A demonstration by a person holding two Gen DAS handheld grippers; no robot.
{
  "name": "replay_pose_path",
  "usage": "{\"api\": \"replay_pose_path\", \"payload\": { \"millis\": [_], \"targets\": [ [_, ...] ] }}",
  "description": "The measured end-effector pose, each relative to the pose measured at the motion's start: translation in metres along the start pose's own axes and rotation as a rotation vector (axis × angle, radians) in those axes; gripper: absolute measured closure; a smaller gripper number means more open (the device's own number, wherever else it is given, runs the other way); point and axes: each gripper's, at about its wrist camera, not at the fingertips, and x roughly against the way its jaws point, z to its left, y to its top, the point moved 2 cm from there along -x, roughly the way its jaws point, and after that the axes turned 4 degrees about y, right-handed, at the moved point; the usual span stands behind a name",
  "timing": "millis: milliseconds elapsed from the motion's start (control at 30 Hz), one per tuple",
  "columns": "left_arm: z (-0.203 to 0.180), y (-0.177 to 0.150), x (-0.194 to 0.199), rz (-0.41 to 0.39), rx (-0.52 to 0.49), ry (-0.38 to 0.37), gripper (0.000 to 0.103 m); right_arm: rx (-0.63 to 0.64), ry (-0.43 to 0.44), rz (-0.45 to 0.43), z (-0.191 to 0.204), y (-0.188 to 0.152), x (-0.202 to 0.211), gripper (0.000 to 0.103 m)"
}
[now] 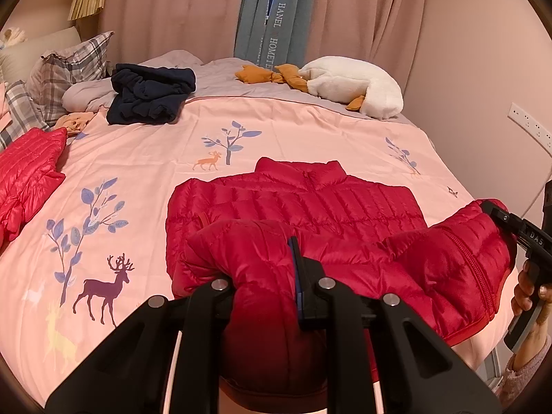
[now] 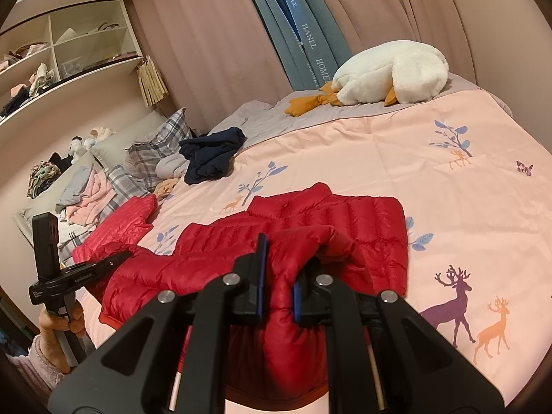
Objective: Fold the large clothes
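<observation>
A white plush goose (image 1: 348,84) lies near the curtains (image 1: 165,10); plaid pillows (image 1: 72,65) lean beside open shelves (image 2: 69,48).

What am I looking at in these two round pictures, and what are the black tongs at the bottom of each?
No robot arm here: a person holds a hand-operated two-finger gripper in each hand, each carrying a fisheye camera that looks along its fingers. So one picture is seen from the left gripper, the other from the right gripper. Each gripper also appears at the edge of the other's picture, with the hand on its handle.

The surface is a bed with a pink deer-print cover. On it lies a red puffer jacket, collar away from the cameras. Both grippers are shut on its near edge, lifted and bunched, seemingly to fold it. Further back lie a second red jacket, a crumpled navy garment, plaid pillows and a white plush goose.
</observation>
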Motion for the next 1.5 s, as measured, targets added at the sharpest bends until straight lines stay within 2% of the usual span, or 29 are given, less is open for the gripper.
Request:
{"api": "replay_pose_path", "payload": {
  "millis": [833, 1500],
  "targets": [
    [0.003, 0.023, -0.04, 0.02, 0.051, 0.073, 0.085, 0.065, -0.126, 0.017, -0.012, 0.016, -0.036, 0.091],
    [-0.003, 0.036, -0.059, 0.036, 0.06, 0.121, 0.085, 0.096, -0.162, 0.027, -0.018, 0.022, -0.054, 0.091]
  ]
}}
